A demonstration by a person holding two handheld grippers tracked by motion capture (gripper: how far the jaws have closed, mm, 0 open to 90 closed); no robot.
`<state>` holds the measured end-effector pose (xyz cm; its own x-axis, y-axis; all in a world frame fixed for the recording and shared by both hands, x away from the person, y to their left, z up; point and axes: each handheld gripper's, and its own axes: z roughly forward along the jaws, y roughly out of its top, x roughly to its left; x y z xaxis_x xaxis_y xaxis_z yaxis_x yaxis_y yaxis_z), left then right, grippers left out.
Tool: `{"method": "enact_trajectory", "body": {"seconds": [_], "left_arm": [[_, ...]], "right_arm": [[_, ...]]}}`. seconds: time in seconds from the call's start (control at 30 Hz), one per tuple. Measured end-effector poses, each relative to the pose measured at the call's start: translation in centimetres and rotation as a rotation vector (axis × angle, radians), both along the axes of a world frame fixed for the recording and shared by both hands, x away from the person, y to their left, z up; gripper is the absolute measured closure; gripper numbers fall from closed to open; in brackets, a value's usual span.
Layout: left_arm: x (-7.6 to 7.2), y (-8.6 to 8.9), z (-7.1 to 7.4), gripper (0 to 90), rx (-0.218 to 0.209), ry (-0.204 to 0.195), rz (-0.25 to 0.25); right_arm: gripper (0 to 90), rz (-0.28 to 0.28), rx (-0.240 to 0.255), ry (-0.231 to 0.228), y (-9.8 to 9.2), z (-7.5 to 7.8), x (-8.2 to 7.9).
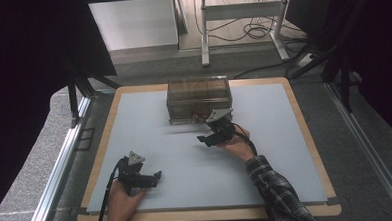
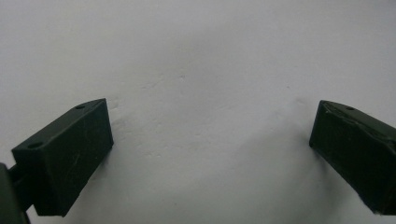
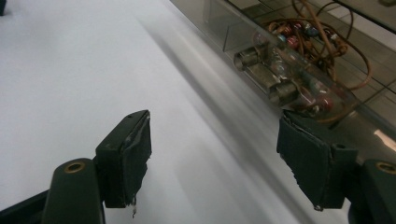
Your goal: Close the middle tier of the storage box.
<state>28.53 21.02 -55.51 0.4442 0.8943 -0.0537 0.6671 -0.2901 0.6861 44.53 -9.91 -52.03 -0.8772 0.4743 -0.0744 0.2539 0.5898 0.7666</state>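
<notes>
The high view is looking forward and down over the whole table, while both gripper views are skimming close above that same pale surface, the right facing the clear box.

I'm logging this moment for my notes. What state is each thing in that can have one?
Clear box: upright at the table's far edge, drawer looks shut, beads and cord visible inside.
Left gripper: jaws open, nothing between them, low over the bare table.
Right gripper: jaws open, nothing between them, right next to the box's front.
</notes>
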Motion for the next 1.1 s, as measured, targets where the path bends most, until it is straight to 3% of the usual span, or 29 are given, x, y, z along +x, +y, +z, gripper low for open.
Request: {"method": "enact_trajectory", "body": {"seconds": [1.1], "left_arm": [[0.0, 0.0, 0.0, 0.0, 0.000, 0.000, 0.000]], "right_arm": [[25.1, -0.017, -0.008, -0.019, 0.8, 0.3, 1.4]]}}
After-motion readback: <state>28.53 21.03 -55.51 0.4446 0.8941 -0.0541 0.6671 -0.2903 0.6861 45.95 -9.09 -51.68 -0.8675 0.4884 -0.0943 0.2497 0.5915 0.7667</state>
